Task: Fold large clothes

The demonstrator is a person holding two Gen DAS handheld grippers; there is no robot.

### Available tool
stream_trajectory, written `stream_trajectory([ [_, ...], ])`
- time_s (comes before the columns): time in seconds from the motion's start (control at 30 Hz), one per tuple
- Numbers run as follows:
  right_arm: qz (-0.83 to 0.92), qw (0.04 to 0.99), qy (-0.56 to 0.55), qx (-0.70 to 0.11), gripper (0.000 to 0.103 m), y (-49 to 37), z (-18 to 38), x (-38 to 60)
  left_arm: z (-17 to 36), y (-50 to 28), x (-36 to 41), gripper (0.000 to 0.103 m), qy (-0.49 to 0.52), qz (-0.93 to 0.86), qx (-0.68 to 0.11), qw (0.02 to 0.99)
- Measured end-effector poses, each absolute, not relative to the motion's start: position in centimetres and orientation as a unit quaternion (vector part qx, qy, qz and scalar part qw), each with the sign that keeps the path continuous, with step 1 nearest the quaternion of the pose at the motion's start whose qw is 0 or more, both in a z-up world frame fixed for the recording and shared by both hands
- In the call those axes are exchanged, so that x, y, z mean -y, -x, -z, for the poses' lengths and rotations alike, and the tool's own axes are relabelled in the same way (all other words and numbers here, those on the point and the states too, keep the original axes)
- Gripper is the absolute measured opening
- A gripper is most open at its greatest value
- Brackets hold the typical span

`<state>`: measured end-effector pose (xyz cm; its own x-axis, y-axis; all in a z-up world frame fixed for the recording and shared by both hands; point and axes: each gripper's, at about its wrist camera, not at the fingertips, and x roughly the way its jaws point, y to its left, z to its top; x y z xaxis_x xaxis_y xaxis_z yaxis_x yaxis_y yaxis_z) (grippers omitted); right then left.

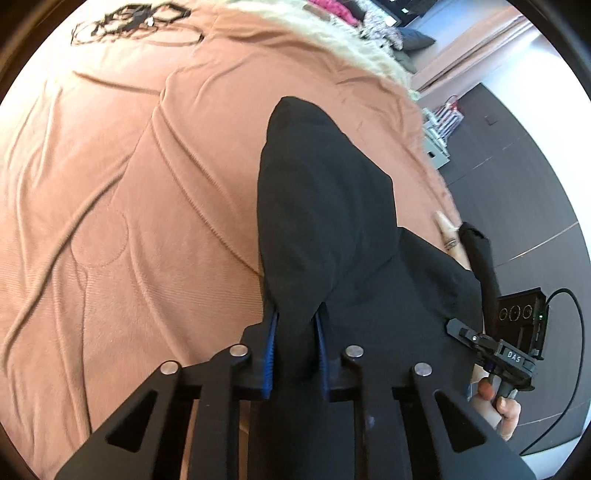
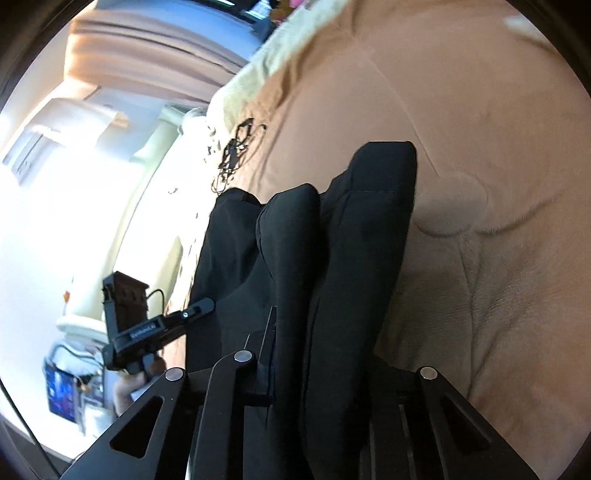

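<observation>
A large black garment point(image 1: 325, 206) hangs in folds above a brown bedspread point(image 1: 129, 184). My left gripper point(image 1: 295, 325) is shut on a bunch of the black cloth, which rises between its blue-padded fingers point(image 1: 271, 343). My right gripper point(image 2: 314, 332) is shut on the same garment point(image 2: 351, 236); thick folds of it drape over the fingers and hide the right one. Each gripper shows in the other's view: the right gripper at the lower right of the left wrist view point(image 1: 458, 328), the left gripper at the lower left of the right wrist view point(image 2: 199, 308).
The brown bedspread point(image 2: 498, 184) covers the bed. A tangle of black cords point(image 1: 129, 22) lies at its far end. A cream fluffy blanket point(image 1: 351, 48) runs along the bed's edge. Dark floor point(image 1: 517, 184) and boxes point(image 1: 439, 129) lie beside the bed.
</observation>
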<state>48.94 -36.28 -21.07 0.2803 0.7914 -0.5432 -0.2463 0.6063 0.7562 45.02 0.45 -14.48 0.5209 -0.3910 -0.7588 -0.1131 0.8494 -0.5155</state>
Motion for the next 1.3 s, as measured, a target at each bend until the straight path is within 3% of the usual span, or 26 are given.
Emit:
stream_trajectory([
  [0.3,-0.352,0.785,-0.259,-0.439,0.018,-44.3,14.8,38.1,7.7,-41.0,2.1,0.016,0.244,0.107,-0.428,0.864],
  [0.77,-0.326,0.866,-0.208,-0.316,0.018,-38.3,2.1,45.7,-1.1,-39.3,12.2,0.014,0.219,0.187,-0.364,0.886],
  [1.3,-0.239,0.917,-0.170,-0.271,0.017,-37.9,-5.1,56.2,-4.8,-43.2,26.0,0.014,0.209,0.246,-0.357,0.877],
])
